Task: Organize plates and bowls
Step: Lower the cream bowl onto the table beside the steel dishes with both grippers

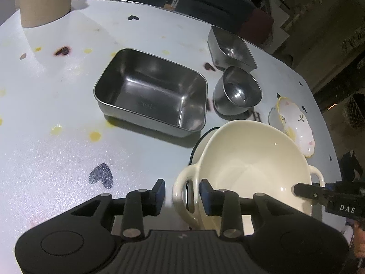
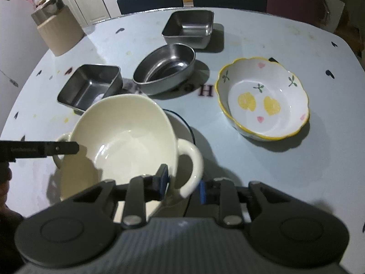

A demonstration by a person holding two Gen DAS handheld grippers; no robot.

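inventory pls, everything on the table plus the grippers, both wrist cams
cream two-handled bowl: 1, cream, near table edge, sitting on the plate
plate: 1, white with dark rim, under the cream bowl, mostly hidden
floral bowl: 1, white with yellow scalloped rim, right of the cream bowl
rectangular steel trays: 2, silver, one left, one at far edge
rounded steel bowl: 1, silver, between the trays
beige cylinder: 1, beige, far left of table
table: 1, pale blue with heart prints
left gripper: black, blue pads, astride the bowl's left handle, pads not pressing
right gripper: same, astride the right handle, pads not pressing
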